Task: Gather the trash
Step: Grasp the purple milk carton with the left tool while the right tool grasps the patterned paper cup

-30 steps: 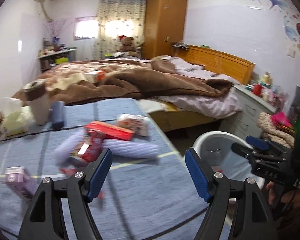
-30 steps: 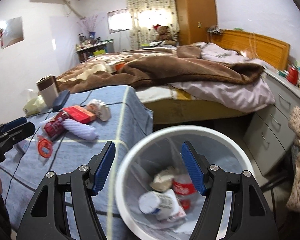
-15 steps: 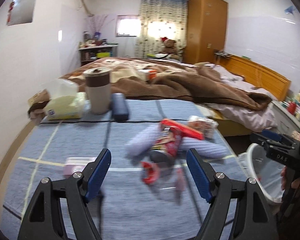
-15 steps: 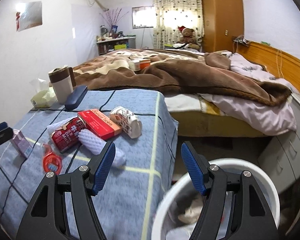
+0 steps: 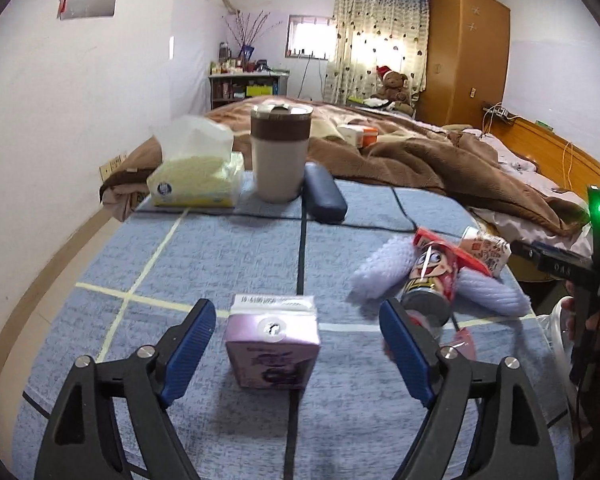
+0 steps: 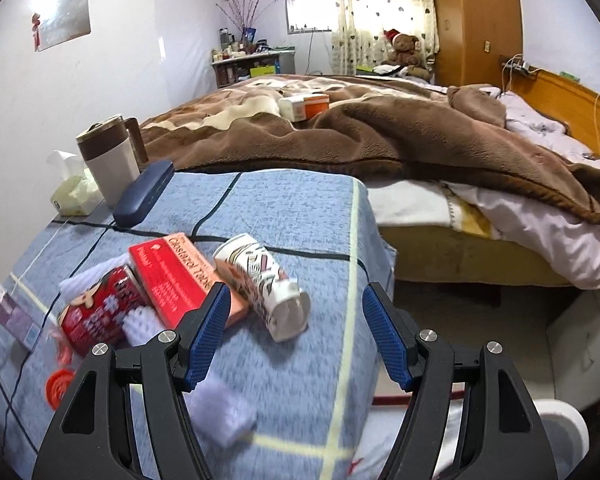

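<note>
A small purple carton [image 5: 272, 340] stands on the blue cloth-covered table [image 5: 228, 264], between the fingers of my left gripper [image 5: 298, 348]; the jaws are opening and the pads stand clear of it. To the right lie a red can [image 5: 431, 280], a red box [image 5: 451, 252], a patterned paper cup [image 5: 487, 250] and a lilac ribbed roll [image 5: 383, 264]. My right gripper [image 6: 296, 336] is open above the table's right part, just short of the fallen patterned cup [image 6: 264, 284], with the red box [image 6: 176, 276] and red can [image 6: 100, 312] to its left. The purple carton [image 6: 12, 312] shows at the left edge.
At the table's back stand a tissue pack [image 5: 196, 176], a brown-and-white mug [image 5: 280, 152] and a dark blue case [image 5: 323, 196]. A bed with a brown blanket [image 6: 379, 132] lies behind. A white bin's rim [image 6: 559, 420] shows low right, off the table edge. An orange lid [image 6: 58, 384] lies on the cloth.
Both grippers swung left from the white bin toward the table. The purple carton now stands between my left fingers, which have spread wider; the bin has almost left the right wrist view.
</note>
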